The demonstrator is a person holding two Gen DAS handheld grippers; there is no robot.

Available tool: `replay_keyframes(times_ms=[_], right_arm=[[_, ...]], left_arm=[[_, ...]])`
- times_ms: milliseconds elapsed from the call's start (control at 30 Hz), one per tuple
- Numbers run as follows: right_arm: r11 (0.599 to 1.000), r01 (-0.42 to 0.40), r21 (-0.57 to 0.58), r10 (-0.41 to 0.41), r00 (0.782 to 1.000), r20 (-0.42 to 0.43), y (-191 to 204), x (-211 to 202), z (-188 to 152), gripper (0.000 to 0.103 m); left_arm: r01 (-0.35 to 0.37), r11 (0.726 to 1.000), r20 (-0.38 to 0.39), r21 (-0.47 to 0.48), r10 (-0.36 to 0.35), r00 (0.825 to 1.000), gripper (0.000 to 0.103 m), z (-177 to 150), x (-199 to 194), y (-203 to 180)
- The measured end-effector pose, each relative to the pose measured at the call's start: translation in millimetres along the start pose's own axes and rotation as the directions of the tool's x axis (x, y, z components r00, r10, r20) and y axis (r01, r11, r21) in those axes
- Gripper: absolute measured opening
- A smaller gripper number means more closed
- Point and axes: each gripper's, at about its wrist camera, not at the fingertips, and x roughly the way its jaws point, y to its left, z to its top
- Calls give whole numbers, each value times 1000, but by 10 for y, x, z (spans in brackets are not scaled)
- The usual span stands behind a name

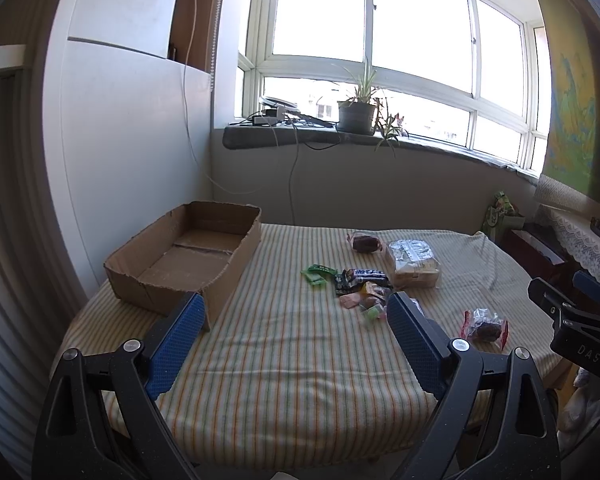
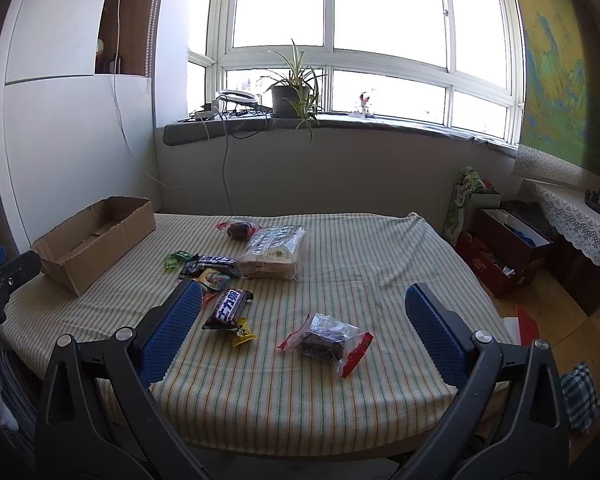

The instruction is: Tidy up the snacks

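**Both claws wide and empty above the scattered snacks**

Through the left wrist camera we see our left gripper (image 1: 294, 308) spread wide with nothing between its blue pads, hovering over the striped tablecloth (image 1: 284, 360). The cardboard box (image 1: 188, 258) sits at the far left of the table, open-topped and with no snacks in it. To its right lies a cluster of small wrappers: a green packet (image 1: 318, 273), a dark candy bar (image 1: 366, 274) and a bagged loaf of bread (image 1: 414, 264) just beside it. A dark cake in clear wrap (image 1: 365, 242) rests behind the loaf, and another wrapped cake (image 1: 486, 326) lies apart near the right edge. Our right gripper (image 1: 572, 312) shows at the far right.

Through the right wrist camera we see our right gripper (image 2: 304, 304) equally wide and holding nothing. Between its fingers, on the cloth, lie the wrapped cake (image 2: 324, 340), a chocolate bar (image 2: 229, 309) and a small yellow candy (image 2: 242, 332) touching it. The box (image 2: 96, 240) stands well apart at the left; the loaf (image 2: 274, 254) sits mid-table.
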Motion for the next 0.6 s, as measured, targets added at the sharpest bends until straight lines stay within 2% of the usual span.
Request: replay_keyframes(times_ms=[600], right_arm=[[1000,-4,-5,4,1000,2,39,-6,-5,103]], left_arm=[[3,1000,4,-3,-3,1000,93,2,-18,-14]])
